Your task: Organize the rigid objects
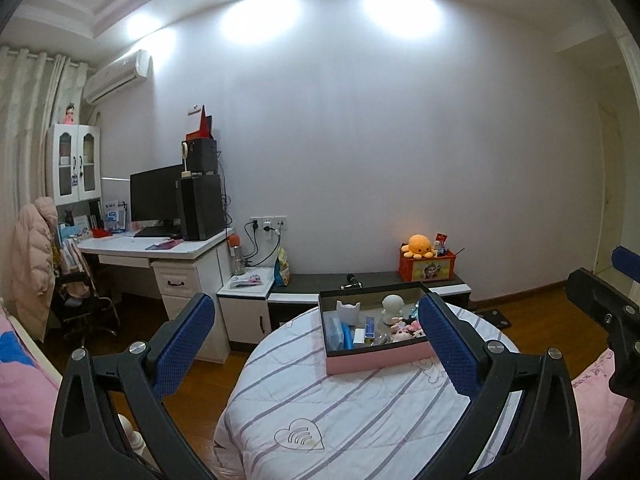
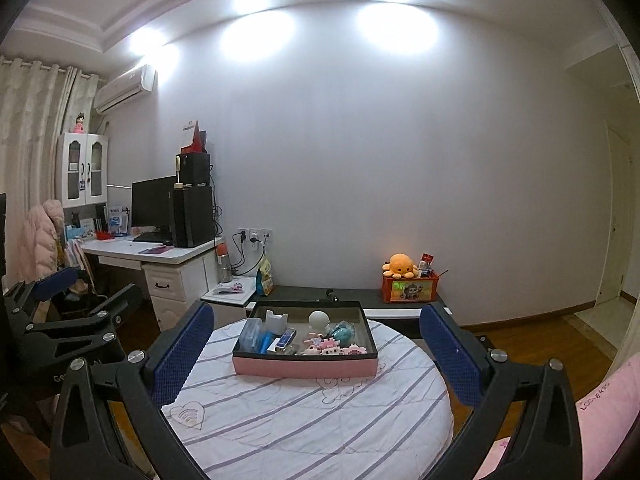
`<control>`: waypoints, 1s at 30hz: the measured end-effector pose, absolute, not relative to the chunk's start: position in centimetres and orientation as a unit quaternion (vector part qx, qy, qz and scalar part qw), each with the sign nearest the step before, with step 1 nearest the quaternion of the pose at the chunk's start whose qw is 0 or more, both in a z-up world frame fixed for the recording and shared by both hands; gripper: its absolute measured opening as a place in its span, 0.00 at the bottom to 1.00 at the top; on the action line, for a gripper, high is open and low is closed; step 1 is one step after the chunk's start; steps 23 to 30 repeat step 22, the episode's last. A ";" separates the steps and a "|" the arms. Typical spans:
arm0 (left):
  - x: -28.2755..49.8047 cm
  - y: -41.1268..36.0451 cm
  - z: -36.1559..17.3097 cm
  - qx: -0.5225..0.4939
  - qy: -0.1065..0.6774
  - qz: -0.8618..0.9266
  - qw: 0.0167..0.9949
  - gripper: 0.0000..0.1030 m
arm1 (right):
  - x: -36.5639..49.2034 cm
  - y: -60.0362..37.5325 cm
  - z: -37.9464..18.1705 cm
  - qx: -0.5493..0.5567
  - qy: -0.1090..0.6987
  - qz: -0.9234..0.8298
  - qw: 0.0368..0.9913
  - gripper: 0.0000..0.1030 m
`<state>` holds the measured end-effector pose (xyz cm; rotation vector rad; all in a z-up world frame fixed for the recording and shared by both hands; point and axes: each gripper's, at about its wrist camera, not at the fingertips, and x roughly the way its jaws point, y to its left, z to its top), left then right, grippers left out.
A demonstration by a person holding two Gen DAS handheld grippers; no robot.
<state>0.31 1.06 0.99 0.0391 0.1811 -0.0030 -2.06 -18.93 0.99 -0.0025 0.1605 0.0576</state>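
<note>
While both grippers' fingers (image 1: 186, 344) (image 2: 450, 356) gape wide — nothing is held.

Pink-sided box (image 2: 304, 366) with a dark rim sits open near the far edge of the striped round table (image 2: 304, 420). Inside: white figurine (image 2: 319, 320) upright at the back, pink block toys (image 2: 328, 347) front right, blue items (image 2: 260, 338) left.

A home bedroom: desk (image 1: 160, 246) with monitor (image 1: 154, 196), curtains (image 1: 24, 120), wall air conditioner (image 1: 118, 76), plush octopus (image 1: 418, 245)
</note>
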 end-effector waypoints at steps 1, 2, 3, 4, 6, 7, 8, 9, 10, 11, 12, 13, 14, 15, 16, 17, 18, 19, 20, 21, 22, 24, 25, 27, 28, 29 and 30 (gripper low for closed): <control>0.3 1.1 0.9 0.020 0.091 -0.001 0.996 1.00 | -2.1 -18.9 1.0 0.000 0.080 0.030 0.996 1.00; 0.3 1.1 0.9 0.020 0.091 -0.001 0.996 1.00 | -2.0 -18.9 1.0 0.000 0.079 0.031 0.996 1.00; 0.3 1.1 0.9 0.019 0.090 -0.001 0.996 1.00 | -2.2 -18.9 1.1 -0.001 0.078 0.032 0.996 1.00; 0.2 1.2 0.9 0.018 0.089 -0.002 0.996 1.00 | -2.2 -18.7 1.2 -0.003 0.077 0.032 0.997 1.00; -0.1 1.3 0.9 0.017 0.086 -0.003 0.996 1.00 | -2.2 -18.6 1.1 -0.008 0.075 0.031 0.997 1.00; -0.2 1.4 0.9 0.017 0.084 -0.002 0.996 1.00 | -2.2 -18.5 1.2 -0.009 0.074 0.031 0.997 1.00; -0.2 1.4 1.0 0.016 0.082 -0.001 0.996 1.00 | -2.2 -18.5 1.2 -0.010 0.074 0.031 0.997 1.00; -0.2 1.5 1.0 0.016 0.082 -0.002 0.997 1.00 | -2.2 -18.4 1.2 -0.010 0.074 0.031 0.997 1.00; -0.3 1.5 1.1 0.016 0.081 -0.002 0.997 1.00 | -2.2 -18.4 1.2 -0.010 0.075 0.032 0.997 1.00; -0.3 1.6 1.1 0.016 0.081 -0.001 0.997 1.00 | -2.2 -18.4 1.1 -0.011 0.075 0.032 0.997 1.00; -0.3 1.6 1.1 0.016 0.080 -0.001 0.997 1.00 | -2.3 -18.3 1.1 -0.013 0.076 0.031 0.997 1.00; -0.3 1.6 1.1 0.016 0.080 -0.001 0.997 1.00 | -2.2 -18.3 1.2 -0.014 0.076 0.031 0.997 1.00; -0.4 1.5 1.2 0.016 0.079 0.000 0.997 1.00 | -2.3 -18.2 1.1 -0.015 0.077 0.030 0.996 1.00; -0.4 1.5 1.2 0.018 0.079 0.000 0.997 1.00 | -2.3 -18.2 1.2 -0.016 0.077 0.030 0.996 1.00; -0.5 1.4 1.2 0.019 0.078 0.001 0.997 1.00 | -2.3 -18.1 1.1 -0.016 0.077 0.031 0.996 1.00; -0.5 1.3 1.2 0.020 0.077 0.000 0.997 1.00 | -2.3 -18.1 1.2 -0.016 0.078 0.031 0.996 1.00; -0.5 1.3 1.2 0.021 0.076 0.000 0.997 1.00 | -2.3 -18.1 1.2 -0.017 0.078 0.031 0.996 1.00; -0.5 1.3 1.3 0.021 0.075 -0.003 0.997 1.00 | -2.4 -18.1 1.2 -0.017 0.077 0.030 0.996 1.00; -0.5 1.2 1.3 0.020 0.074 -0.006 0.997 1.00 | -2.3 -18.2 1.1 -0.018 0.077 0.029 0.996 1.00; -0.5 1.2 1.4 0.018 0.074 -0.006 0.997 1.00 | -2.3 -18.2 1.1 -0.019 0.077 0.028 0.996 1.00; -0.5 1.2 1.4 0.018 0.075 -0.006 0.997 1.00 | -2.3 -18.1 1.1 -0.020 0.078 0.028 0.996 1.00; -0.5 1.2 1.4 0.018 0.075 -0.006 0.997 1.00 | -2.3 -18.1 1.1 -0.020 0.078 0.028 0.996 1.00; -0.5 1.2 1.4 0.018 0.075 -0.006 0.997 1.00 | -2.3 -18.1 1.1 -0.020 0.078 0.028 0.996 1.00; -0.5 1.2 1.4 0.018 0.075 -0.006 0.997 1.00 | -2.3 -18.1 1.1 -0.020 0.078 0.028 0.996 1.00; -0.5 1.2 1.4 0.018 0.075 -0.006 0.997 1.00 | -2.3 -18.1 1.1 -0.020 0.078 0.028 0.996 1.00; -0.5 1.2 1.4 0.018 0.075 -0.006 0.997 1.00 | -2.3 -18.1 1.1 -0.020 0.078 0.028 0.996 1.00; -0.5 1.2 1.4 0.018 0.075 -0.006 0.997 1.00 | -2.3 -18.1 1.1 -0.020 0.078 0.028 0.996 1.00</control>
